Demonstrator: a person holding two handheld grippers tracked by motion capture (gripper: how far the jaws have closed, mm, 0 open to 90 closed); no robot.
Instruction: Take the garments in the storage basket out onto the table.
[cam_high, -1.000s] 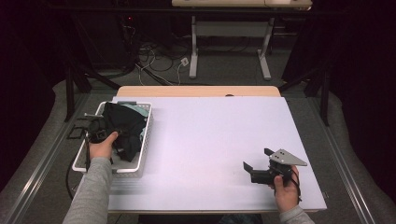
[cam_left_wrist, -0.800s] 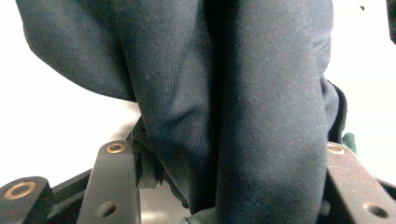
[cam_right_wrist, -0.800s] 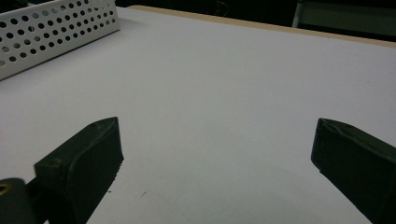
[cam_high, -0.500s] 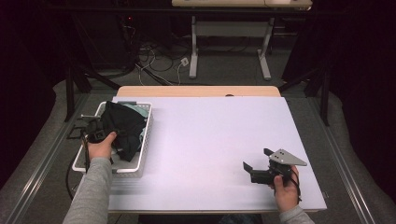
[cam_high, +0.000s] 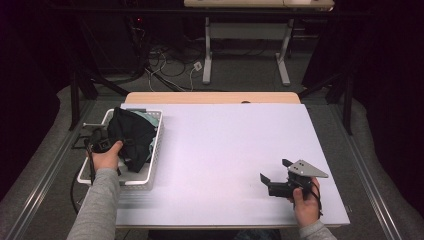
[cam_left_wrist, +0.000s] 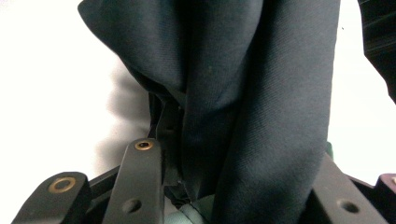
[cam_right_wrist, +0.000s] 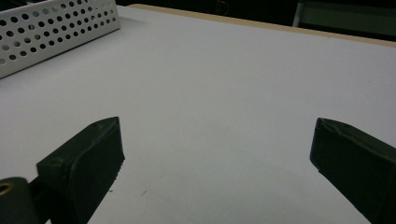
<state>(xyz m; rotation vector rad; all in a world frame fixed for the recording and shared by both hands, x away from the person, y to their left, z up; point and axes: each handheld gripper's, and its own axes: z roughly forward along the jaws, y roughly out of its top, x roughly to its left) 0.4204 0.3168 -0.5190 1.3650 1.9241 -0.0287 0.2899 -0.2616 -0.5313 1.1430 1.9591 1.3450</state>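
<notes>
A dark cloth (cam_high: 132, 135) lies heaped in the white perforated basket (cam_high: 150, 172) at the table's left. My left gripper (cam_high: 115, 142) reaches into that basket from its left side. Its jaws have just been closing, and in the left gripper view the dark cloth (cam_left_wrist: 243, 93) hangs in folds between them, pinched by my left gripper (cam_left_wrist: 233, 156). A bit of teal cloth (cam_left_wrist: 187, 212) shows under the folds. My right gripper (cam_high: 274, 170) rests near the table's front right, jaws wide apart; between them my right gripper (cam_right_wrist: 217, 144) has nothing but bare tabletop.
The white table (cam_high: 235, 140) stretches between the basket and the right hand. The basket's holed wall (cam_right_wrist: 56, 28) shows far off in the right gripper view. Teal cloth (cam_high: 151, 119) lies at the basket's back. Table legs and cables stand on the floor behind.
</notes>
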